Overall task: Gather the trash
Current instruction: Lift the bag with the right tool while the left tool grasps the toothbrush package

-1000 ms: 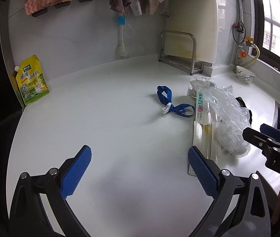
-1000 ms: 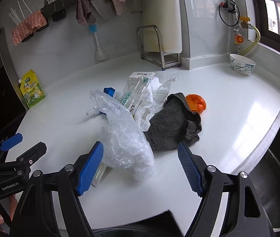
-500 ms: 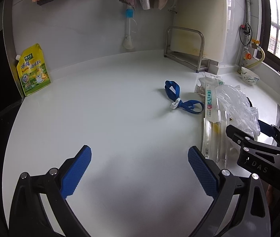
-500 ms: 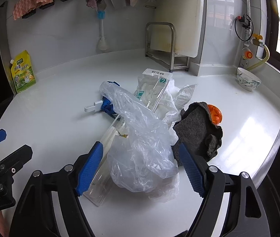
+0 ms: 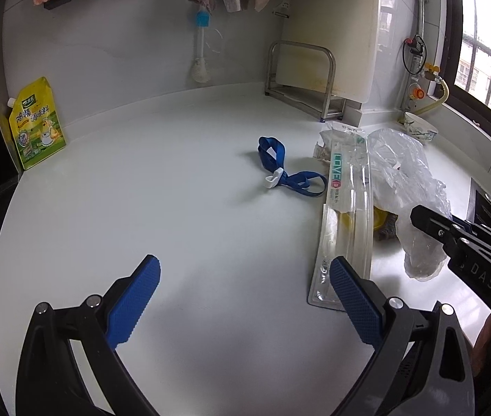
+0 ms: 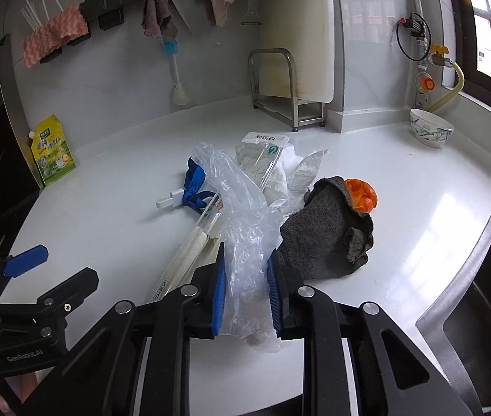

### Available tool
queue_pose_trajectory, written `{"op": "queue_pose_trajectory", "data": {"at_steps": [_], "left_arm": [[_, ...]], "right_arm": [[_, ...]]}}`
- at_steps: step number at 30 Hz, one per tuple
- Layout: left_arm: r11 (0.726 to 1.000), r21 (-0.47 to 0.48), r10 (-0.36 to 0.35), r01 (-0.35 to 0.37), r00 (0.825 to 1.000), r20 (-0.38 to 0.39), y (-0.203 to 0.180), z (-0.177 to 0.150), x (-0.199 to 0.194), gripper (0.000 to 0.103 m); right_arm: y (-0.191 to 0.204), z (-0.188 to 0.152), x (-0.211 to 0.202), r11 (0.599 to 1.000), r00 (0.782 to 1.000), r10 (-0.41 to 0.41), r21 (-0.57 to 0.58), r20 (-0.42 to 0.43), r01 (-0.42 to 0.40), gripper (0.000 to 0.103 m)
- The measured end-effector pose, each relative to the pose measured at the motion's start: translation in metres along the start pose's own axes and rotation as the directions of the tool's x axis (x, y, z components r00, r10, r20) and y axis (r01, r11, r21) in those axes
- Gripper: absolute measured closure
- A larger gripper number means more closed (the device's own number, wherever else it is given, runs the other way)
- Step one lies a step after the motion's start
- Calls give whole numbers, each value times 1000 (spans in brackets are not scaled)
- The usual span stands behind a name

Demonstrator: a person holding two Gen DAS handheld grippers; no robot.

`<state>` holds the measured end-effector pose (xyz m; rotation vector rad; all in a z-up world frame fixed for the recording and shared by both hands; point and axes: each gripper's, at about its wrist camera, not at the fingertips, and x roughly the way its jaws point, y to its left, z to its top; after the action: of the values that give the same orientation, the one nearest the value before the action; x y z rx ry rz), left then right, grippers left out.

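One crumpled clear plastic bag (image 6: 245, 242) sits between the closing jaws of the right gripper (image 6: 245, 287).

Both blue pads (image 6: 218, 294) press into the bag's near end, which bunches between them, while the rest of it trails away over the white countertop (image 6: 401, 180). Just left of the bag lies a long clear package (image 5: 345, 215) with green lettering, and a dark grey cloth (image 6: 328, 235) touches the bag's right side, half covering an orange object (image 6: 361, 194). Behind them lie more clear wrappers (image 6: 266, 159) and a blue strap (image 5: 287, 173) with a white clip. Nothing is between the wide-spread jaws of the left gripper (image 5: 245, 298), which hovers over bare counter near the package's end. Farther off, a yellow pouch (image 5: 35, 121) leans by the wall and a patterned bowl (image 6: 430, 131) stands by the window.
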<state>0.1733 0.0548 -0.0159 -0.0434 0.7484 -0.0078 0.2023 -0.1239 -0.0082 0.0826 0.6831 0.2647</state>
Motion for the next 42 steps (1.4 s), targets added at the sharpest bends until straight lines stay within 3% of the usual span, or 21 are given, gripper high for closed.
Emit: {"op": "queue_pose_trajectory", "data": {"at_steps": [10, 18, 31, 33, 38, 42], "left_arm": [[995, 53, -85, 87, 996, -28, -45, 12, 20, 6], [992, 89, -82, 91, 992, -97, -69, 19, 55, 6], [991, 88, -85, 101, 981, -173, -77, 23, 84, 8], [989, 99, -89, 108, 980, -178, -79, 23, 84, 12], [984, 133, -91, 118, 977, -192, -86, 22, 86, 51], [983, 129, -106, 131, 977, -184, -85, 21, 81, 52]], "right_arm": [[-50, -9, -38, 991, 998, -11, 133, 59, 3, 83], [-73, -21, -47, 984, 998, -18, 179, 66, 6, 83], [-83, -27, -41, 979, 998, -6, 203, 67, -8, 83], [-83, -28, -41, 979, 998, -4, 204, 66, -10, 83], [-81, -27, -42, 980, 998, -6, 197, 69, -8, 83], [-80, -29, -44, 980, 998, -6, 198, 65, -7, 83]]}}
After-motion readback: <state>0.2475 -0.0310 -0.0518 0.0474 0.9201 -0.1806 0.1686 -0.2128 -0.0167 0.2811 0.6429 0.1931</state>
